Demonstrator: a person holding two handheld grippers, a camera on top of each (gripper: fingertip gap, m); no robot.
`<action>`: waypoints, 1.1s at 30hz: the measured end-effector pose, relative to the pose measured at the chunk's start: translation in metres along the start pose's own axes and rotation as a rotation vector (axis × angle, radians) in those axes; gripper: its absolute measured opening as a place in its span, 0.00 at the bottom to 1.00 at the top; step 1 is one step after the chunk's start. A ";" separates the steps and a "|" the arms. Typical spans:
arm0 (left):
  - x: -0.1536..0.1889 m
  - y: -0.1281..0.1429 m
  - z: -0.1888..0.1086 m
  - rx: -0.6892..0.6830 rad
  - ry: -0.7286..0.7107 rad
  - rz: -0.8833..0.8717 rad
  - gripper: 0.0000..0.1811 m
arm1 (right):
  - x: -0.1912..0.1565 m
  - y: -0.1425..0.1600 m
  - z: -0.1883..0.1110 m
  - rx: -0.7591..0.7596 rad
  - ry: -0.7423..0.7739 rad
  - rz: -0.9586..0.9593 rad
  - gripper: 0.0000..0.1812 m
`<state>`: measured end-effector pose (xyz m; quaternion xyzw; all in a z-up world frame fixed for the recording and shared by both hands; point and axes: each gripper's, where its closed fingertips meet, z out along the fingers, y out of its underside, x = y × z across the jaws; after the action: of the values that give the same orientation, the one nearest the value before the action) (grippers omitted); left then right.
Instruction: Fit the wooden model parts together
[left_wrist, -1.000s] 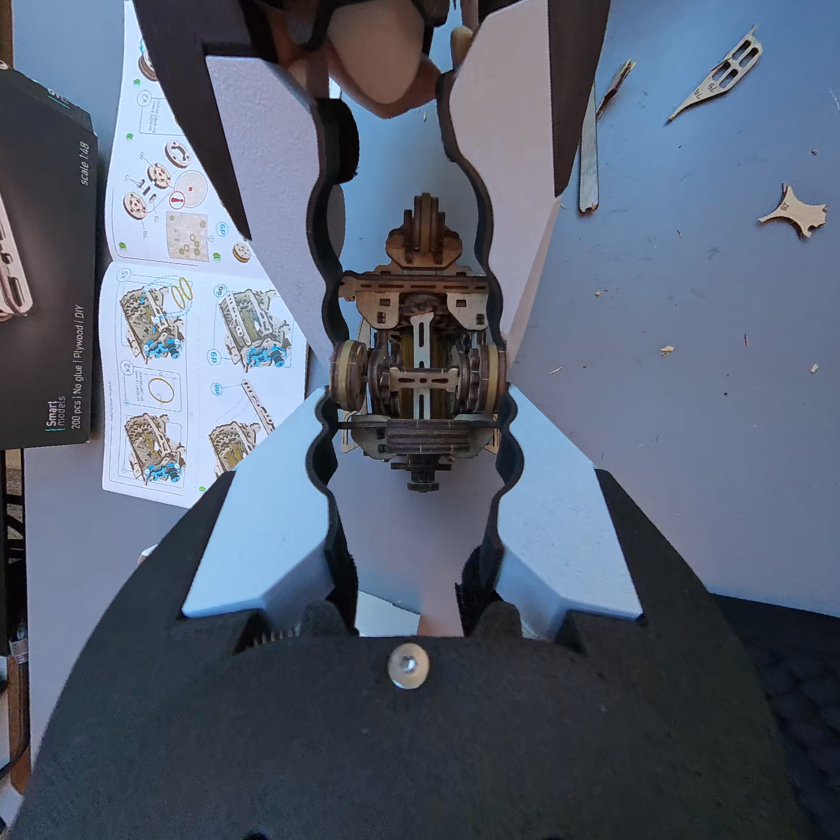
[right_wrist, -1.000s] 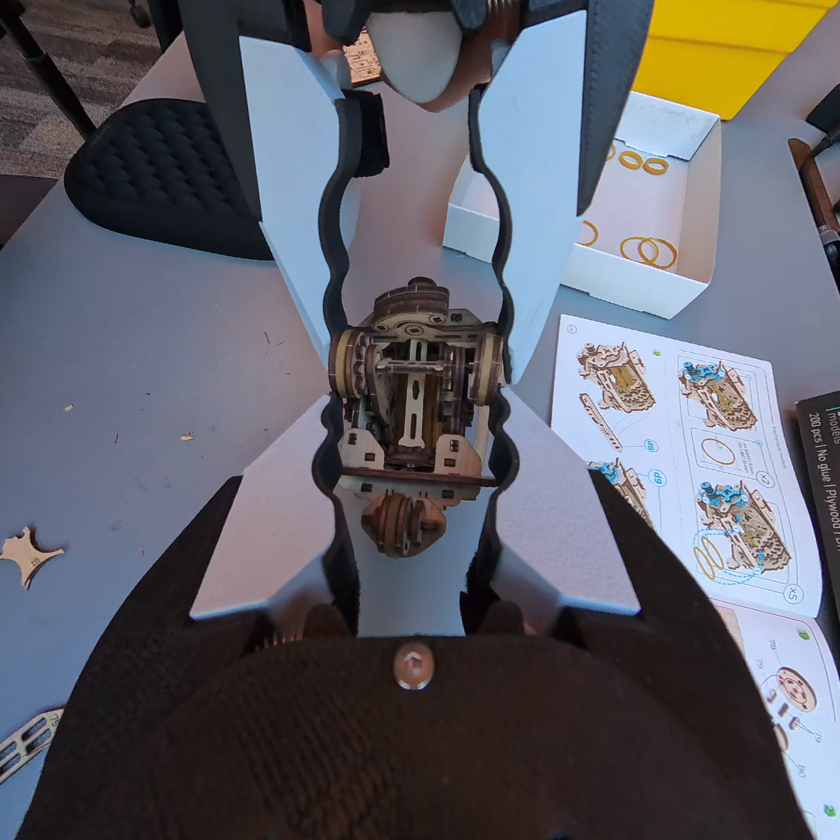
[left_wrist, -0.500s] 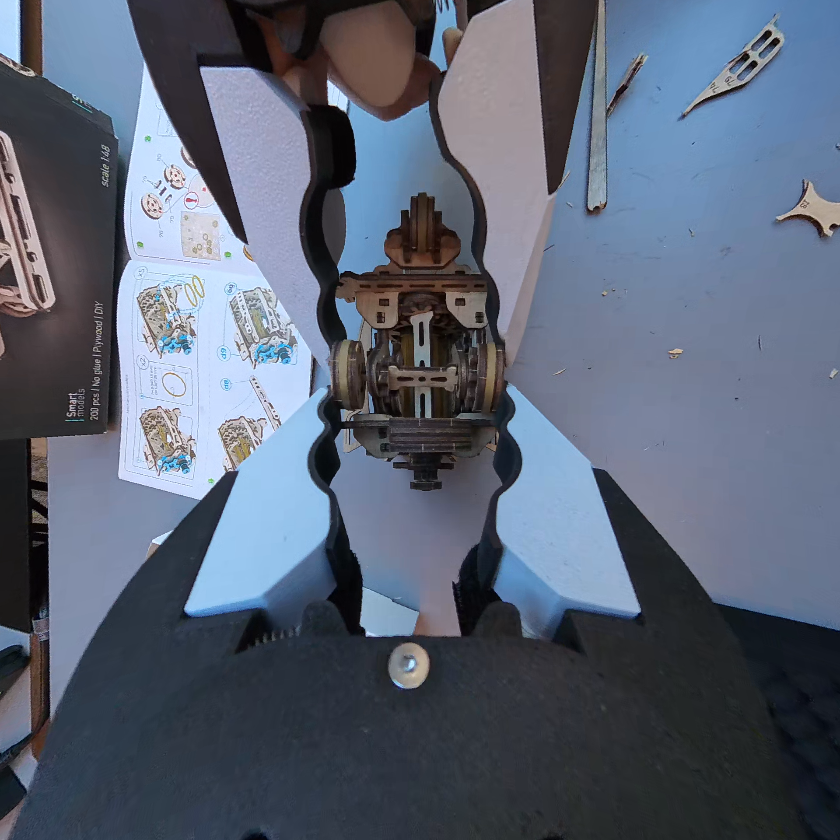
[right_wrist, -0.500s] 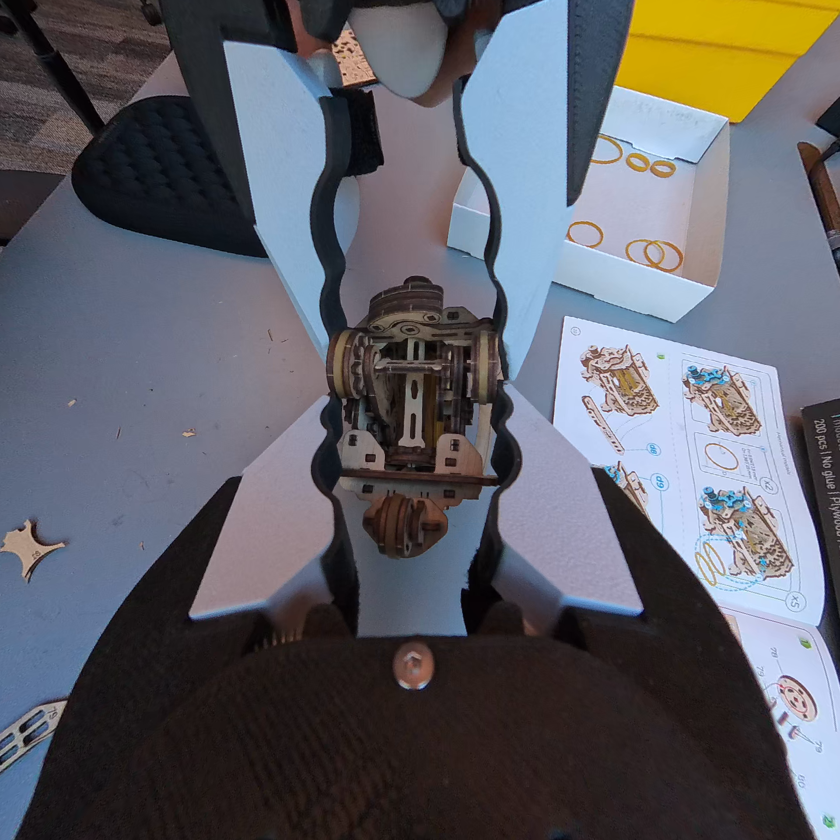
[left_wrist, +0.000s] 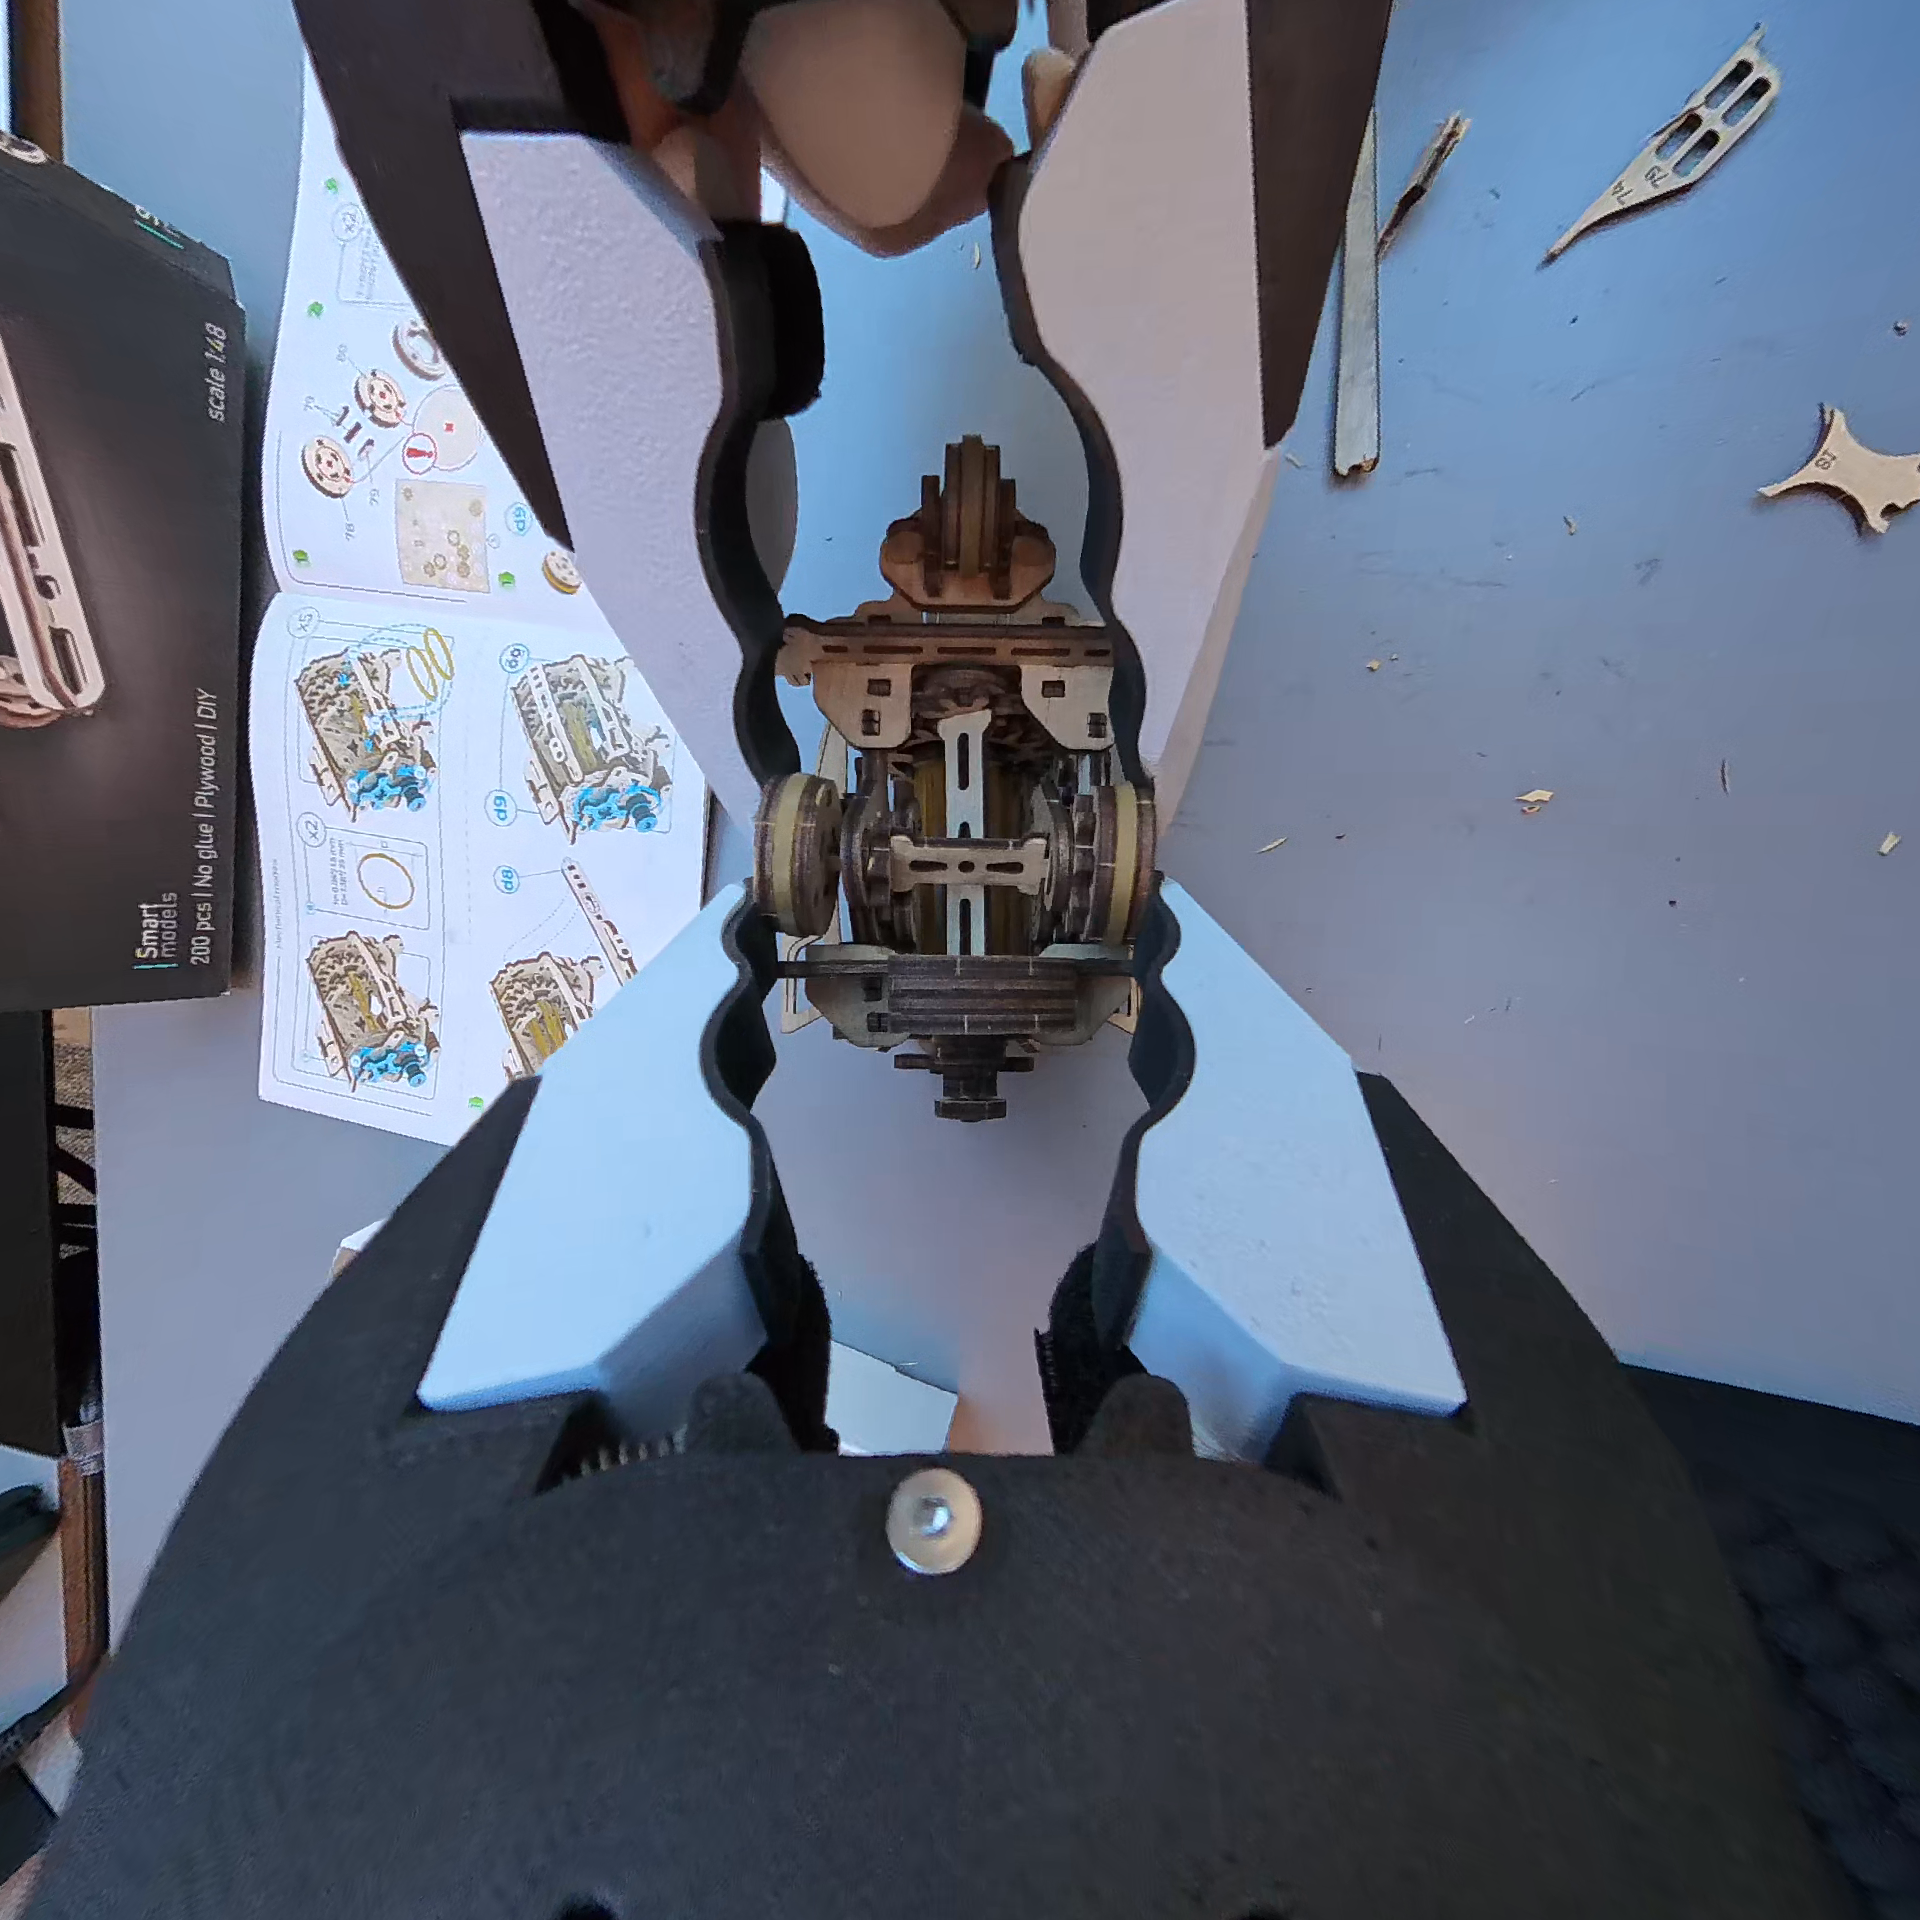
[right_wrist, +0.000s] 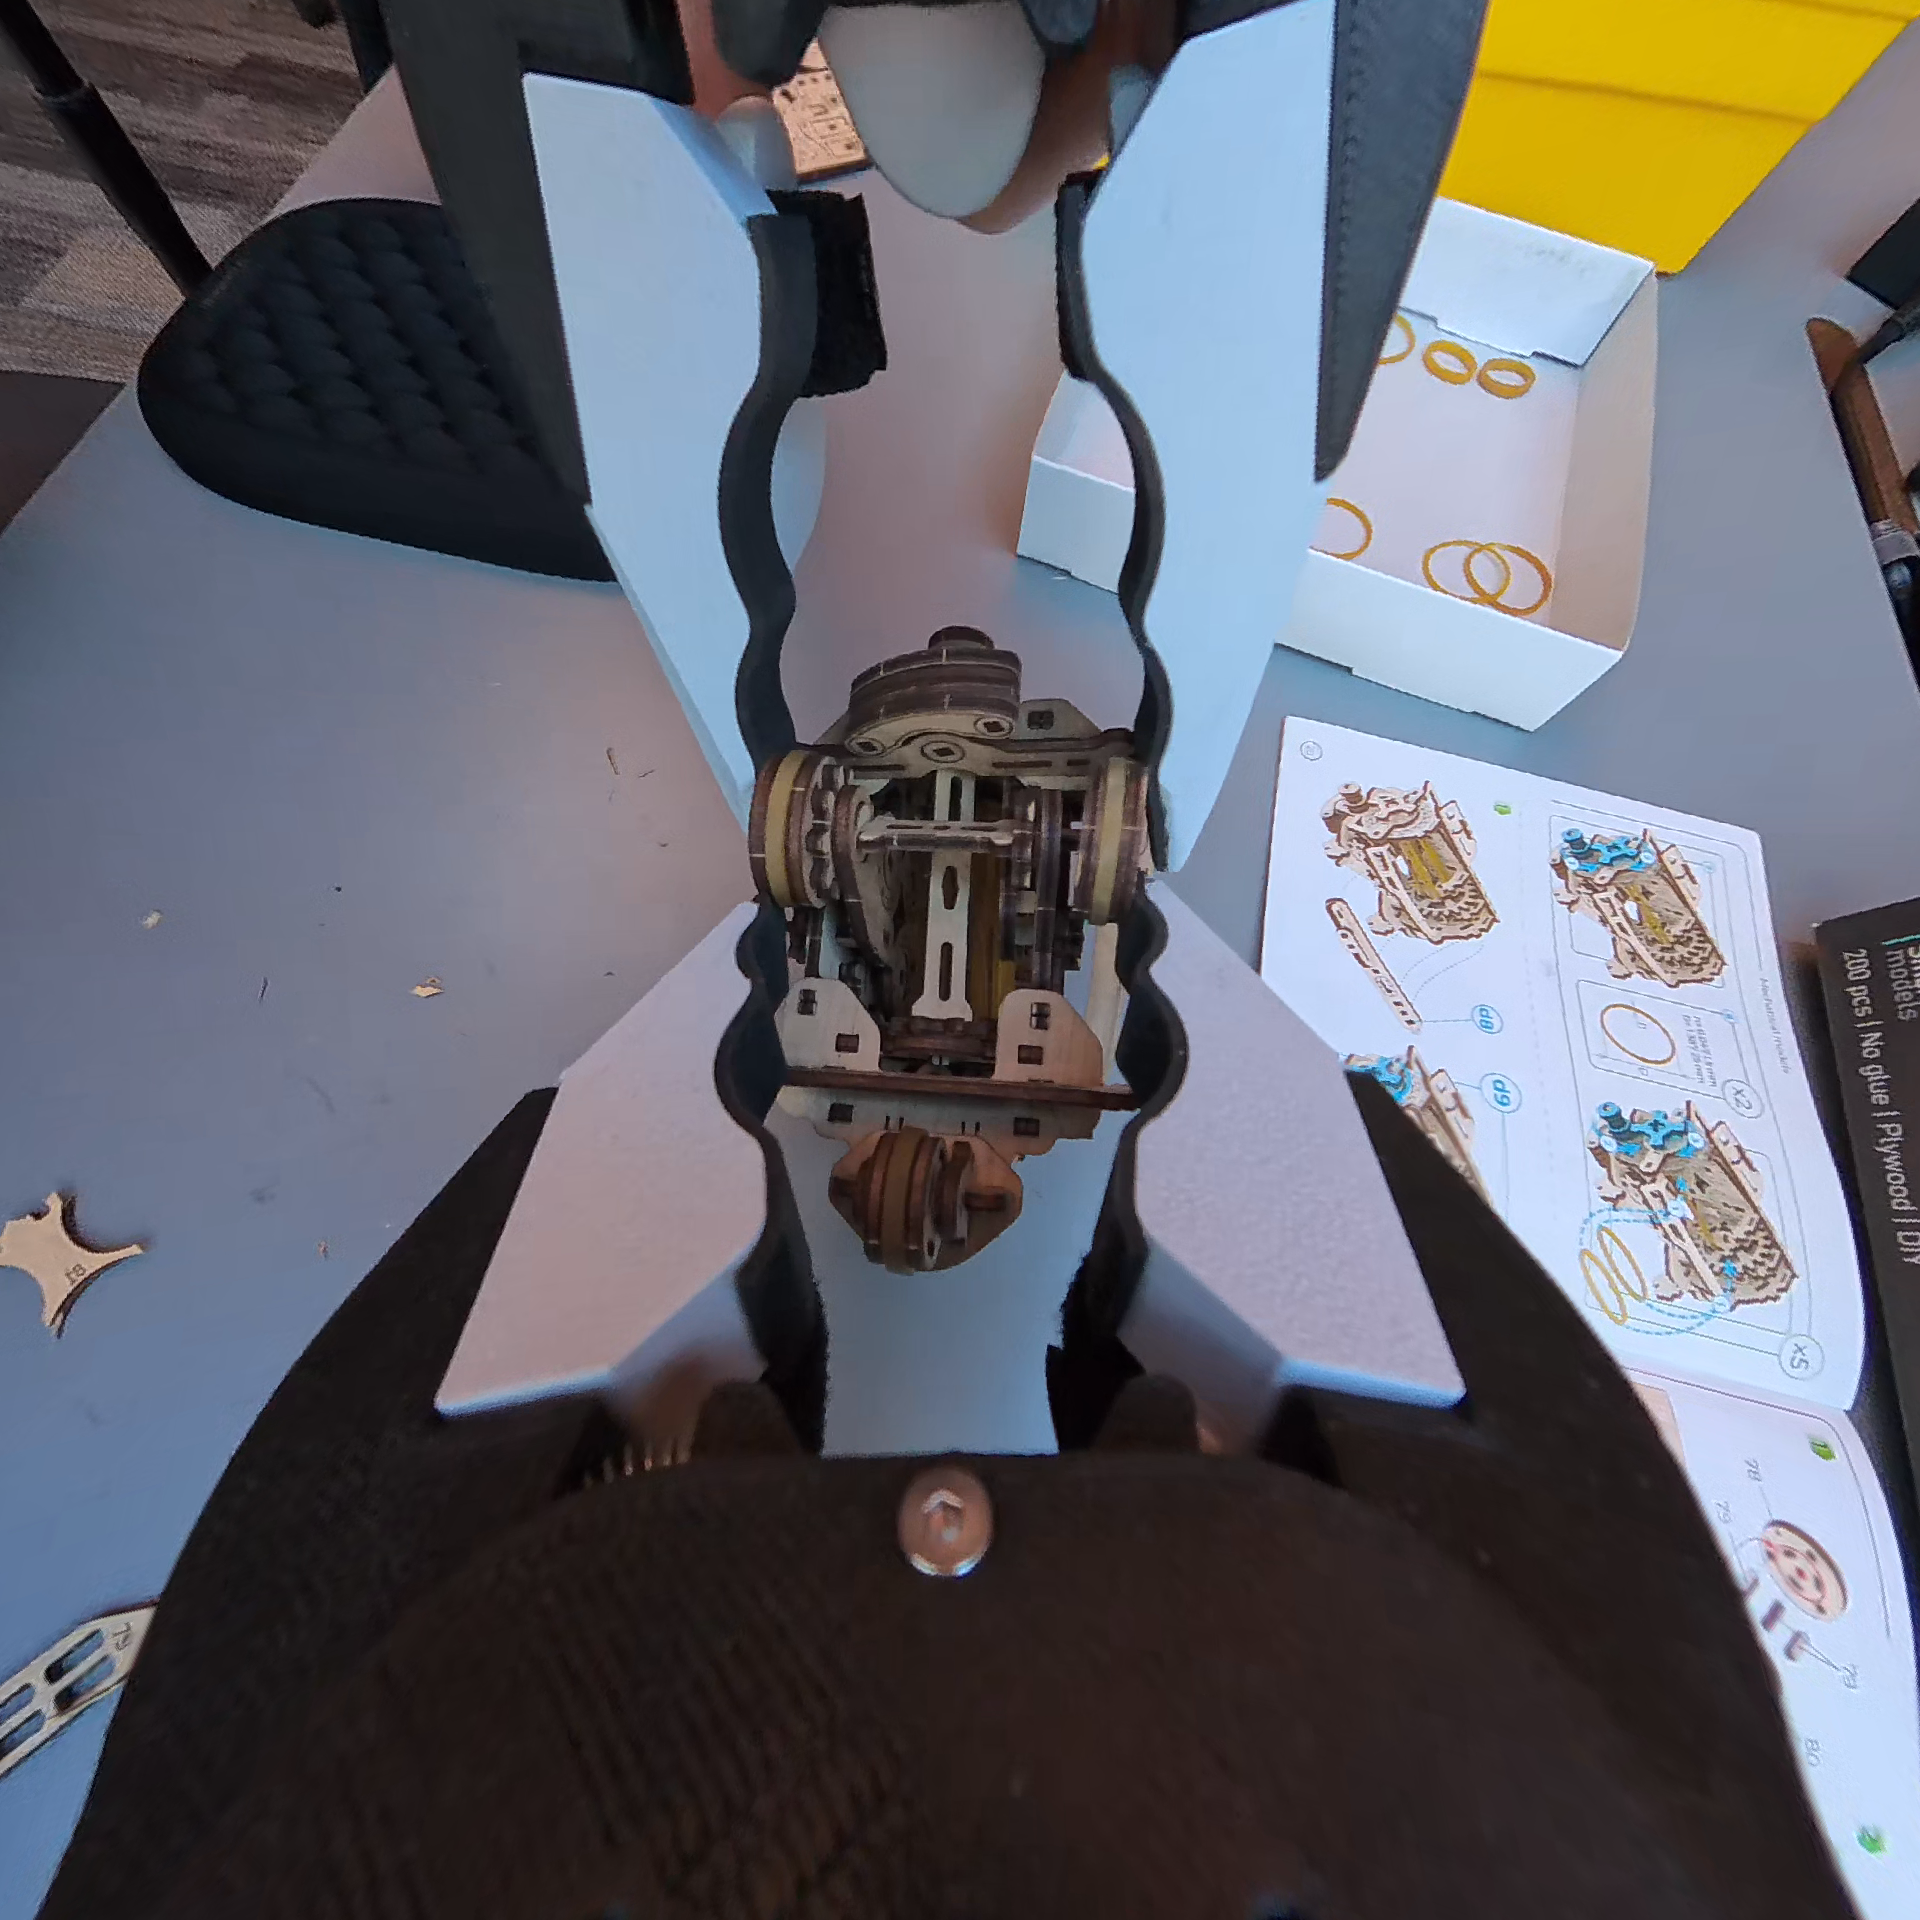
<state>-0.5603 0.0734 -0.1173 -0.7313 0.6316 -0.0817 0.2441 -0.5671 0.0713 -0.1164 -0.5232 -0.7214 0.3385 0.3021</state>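
Plywood, thin and laser-cut: the wooden model (left_wrist: 961, 831) hangs above the counter (left_wrist: 1558, 935), clamped from opposite ends by the left claw (left_wrist: 951, 940) and right claw (right_wrist: 951, 935), each clenched on its sides. It looks light, stiff but fragile, so grip the frame plates. Beyond lie an instruction sheet (right_wrist: 1538, 1039) and white box (right_wrist: 1455, 634).

Pale tan and dark brown laser-cut plywood model (left_wrist: 961, 821), black-edged pale grey gripper fingers (left_wrist: 623, 1226), blue-grey tabletop (left_wrist: 1558, 935), white box (right_wrist: 1455, 644) of yellow rubber bands (right_wrist: 1486, 577), black quilted pad (right_wrist: 343, 384), white instruction booklet (right_wrist: 1538, 1039) with tan and blue diagrams
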 end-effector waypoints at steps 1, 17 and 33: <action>0.000 0.000 0.000 -0.002 -0.002 -0.001 0.38 | 0.000 0.000 0.000 -0.005 -0.002 0.003 0.36; 0.002 0.000 0.000 -0.005 -0.008 0.015 0.39 | -0.001 0.000 -0.001 -0.027 0.036 -0.035 0.34; 0.002 0.000 0.000 -0.008 -0.022 0.013 0.38 | -0.001 0.000 0.000 -0.014 0.024 -0.020 0.36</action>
<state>-0.5599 0.0718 -0.1172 -0.7291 0.6340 -0.0694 0.2484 -0.5663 0.0704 -0.1167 -0.5219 -0.7255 0.3239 0.3103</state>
